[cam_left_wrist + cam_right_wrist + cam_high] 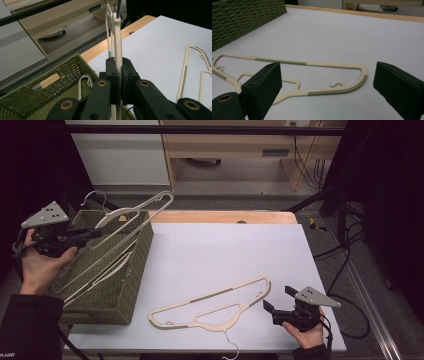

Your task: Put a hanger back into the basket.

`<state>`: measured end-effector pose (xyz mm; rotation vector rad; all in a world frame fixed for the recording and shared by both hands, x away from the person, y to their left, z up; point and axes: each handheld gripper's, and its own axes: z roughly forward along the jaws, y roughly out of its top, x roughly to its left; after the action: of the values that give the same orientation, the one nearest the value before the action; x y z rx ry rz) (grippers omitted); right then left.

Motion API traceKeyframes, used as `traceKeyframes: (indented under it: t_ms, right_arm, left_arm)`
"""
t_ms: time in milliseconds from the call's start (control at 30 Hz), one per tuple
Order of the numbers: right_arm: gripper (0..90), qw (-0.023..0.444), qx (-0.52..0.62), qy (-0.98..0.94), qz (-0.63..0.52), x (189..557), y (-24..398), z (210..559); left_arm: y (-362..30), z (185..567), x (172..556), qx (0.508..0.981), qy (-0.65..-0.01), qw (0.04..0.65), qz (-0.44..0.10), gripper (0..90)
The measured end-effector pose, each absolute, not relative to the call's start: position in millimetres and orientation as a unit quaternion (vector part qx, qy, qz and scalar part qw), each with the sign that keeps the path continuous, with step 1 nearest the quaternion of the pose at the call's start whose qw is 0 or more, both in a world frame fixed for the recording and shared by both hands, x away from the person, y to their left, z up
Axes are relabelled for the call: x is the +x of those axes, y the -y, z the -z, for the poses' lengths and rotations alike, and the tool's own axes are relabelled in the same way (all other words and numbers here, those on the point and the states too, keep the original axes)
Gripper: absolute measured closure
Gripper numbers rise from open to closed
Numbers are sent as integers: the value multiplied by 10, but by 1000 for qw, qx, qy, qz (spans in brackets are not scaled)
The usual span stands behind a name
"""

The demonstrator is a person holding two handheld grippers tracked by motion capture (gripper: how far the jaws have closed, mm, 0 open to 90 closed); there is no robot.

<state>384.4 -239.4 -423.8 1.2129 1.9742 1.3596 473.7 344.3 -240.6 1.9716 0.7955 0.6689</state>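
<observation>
My left gripper [96, 234] is shut on a cream plastic hanger [150, 207] and holds it slanting above a green woven basket [142, 251]. In the left gripper view the black jaws [119, 72] pinch the hanger's thin bar [117, 37] edge-on, over the basket [62, 72]. More cream hangers [100, 270] lie inside the basket. Another cream hanger [212, 296] lies flat on the white tabletop near the front edge. My right gripper [278, 298] rests just to its right, open, with nothing between its jaws. The right gripper view looks between the jaws [327, 82] at that hanger [284, 62].
The white tabletop [225, 250] has a wooden strip [225, 216] along its far edge. The basket wall [242, 20] stands at the table's left. Beyond the table are a wooden desk [240, 145] and cables on the floor [345, 270] at the right.
</observation>
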Motion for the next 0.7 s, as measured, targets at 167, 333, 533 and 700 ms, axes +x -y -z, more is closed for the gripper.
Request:
traceKeyframes:
  t_ms: [167, 333, 533, 700]
  right_arm:
    - [89, 226, 439, -716, -493, 3845, 2397, 4238]
    - [89, 227, 439, -717, -493, 3847, 2397, 4240]
    - [89, 226, 438, -719, -490, 3849, 2398, 4245]
    - [89, 225, 440, -719, -489, 3856, 2389, 4254]
  left_arm:
    - [-3616, 2459, 4798, 792, -333, 431, -276, 862]
    - [-3762, 2532, 4844, 793, -341, 420, -280, 862]
    - [-3896, 2640, 4884, 796, -347, 405, -285, 862]
    - [-3977, 2736, 4900, 797, -347, 400, -292, 862]
